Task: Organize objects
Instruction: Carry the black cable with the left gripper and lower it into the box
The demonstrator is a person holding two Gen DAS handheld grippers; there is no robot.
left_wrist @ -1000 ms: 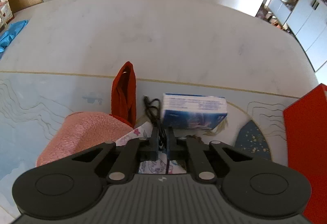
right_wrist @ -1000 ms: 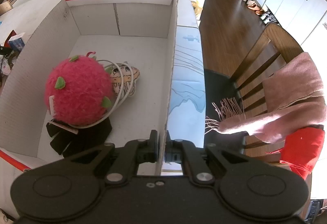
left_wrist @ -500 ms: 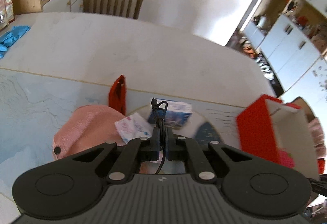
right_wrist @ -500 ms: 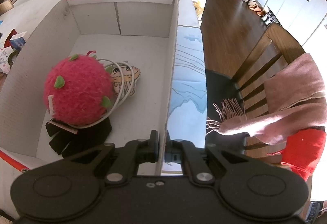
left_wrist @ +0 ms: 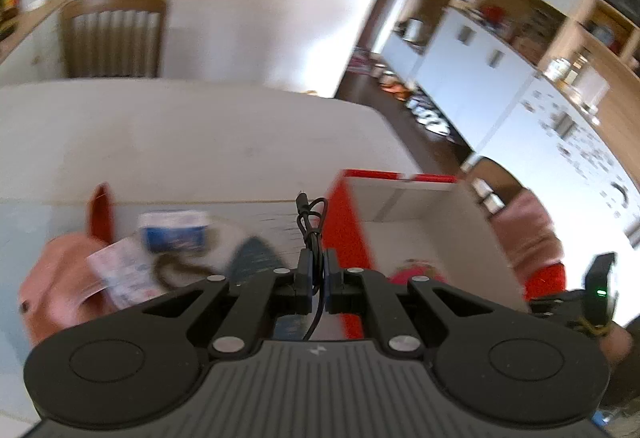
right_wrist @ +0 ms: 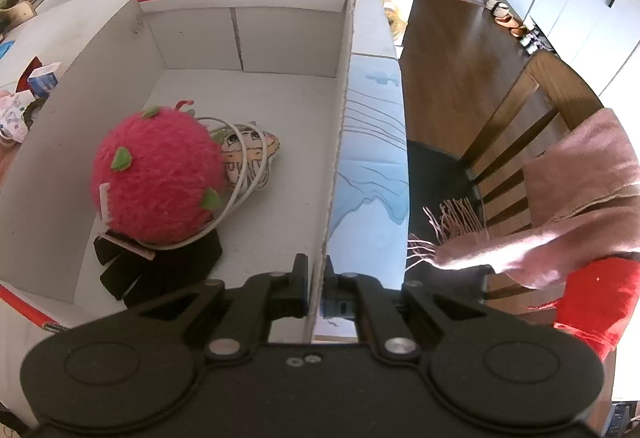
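- Left gripper point(left_wrist: 316, 272) jaws pinching thin black cable point(left_wrist: 310, 216), held above table beside red-and-white cardboard box point(left_wrist: 400, 198)
- Right gripper point(right_wrist: 316, 274) jaws clamped on box's right wall point(right_wrist: 340, 126)
- Fuzzy pink round plush point(right_wrist: 156, 174), white cable coil point(right_wrist: 244, 174), black folded item point(right_wrist: 160, 270) lie inside box

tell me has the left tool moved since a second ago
Yes. The left tool, shut on the black cable, swung right: the blue box slid left in its view and the red-and-white box came in.
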